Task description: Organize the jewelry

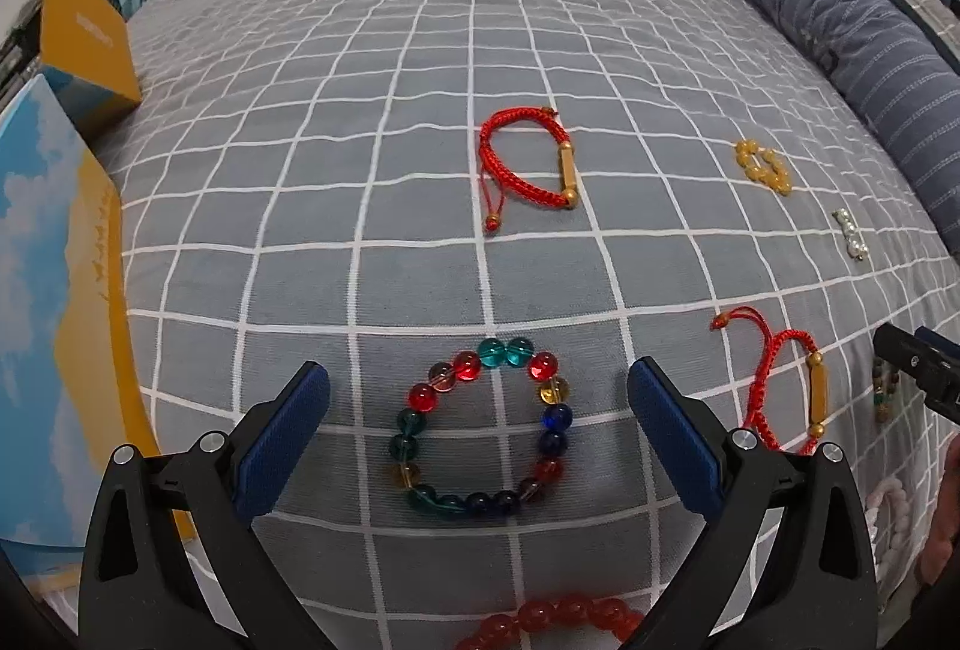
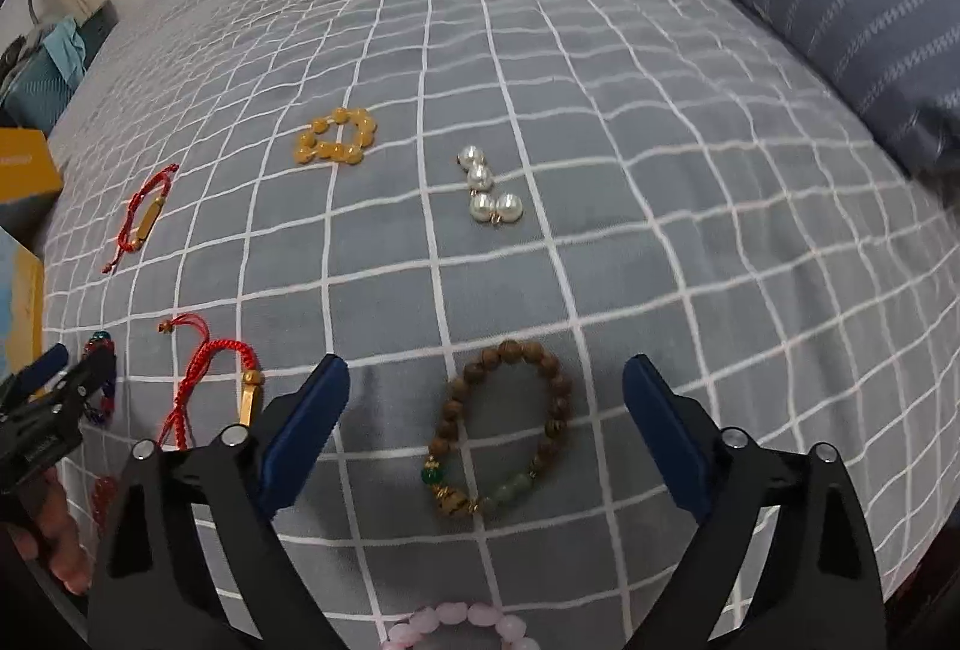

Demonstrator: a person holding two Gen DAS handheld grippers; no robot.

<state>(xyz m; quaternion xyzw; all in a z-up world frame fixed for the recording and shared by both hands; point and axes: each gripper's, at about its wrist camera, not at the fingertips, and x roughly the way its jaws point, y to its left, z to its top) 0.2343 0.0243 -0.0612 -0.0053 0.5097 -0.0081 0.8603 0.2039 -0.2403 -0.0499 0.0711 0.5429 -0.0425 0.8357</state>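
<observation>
On a grey, white-checked bedspread [image 1: 420, 122], the left gripper [image 1: 479, 395] hangs with its blue-padded jaws spread wide on either side of a bracelet of multicoloured glass beads [image 1: 480, 434], holding nothing. Alongside, the right gripper [image 2: 486, 389] is likewise splayed and empty over a brown wooden-bead bracelet with green stones [image 2: 501, 428]. Both strings look light and limp (round, glossy beads tend to roll out of a pinch), so a hold across one side of the ring, pads squeezing a bead or two, seems safest. Nearest of all, an orange-red bead strand [image 1: 552, 620] and a pale pink bead bracelet [image 2: 456, 623] sit at the frame edges. Farther off lie two red braided cord bracelets with gold tubes [image 1: 528, 158], a ring of amber-yellow beads [image 2: 336, 137] and four loose white pearl drops [image 2: 489, 191], well apart.
</observation>
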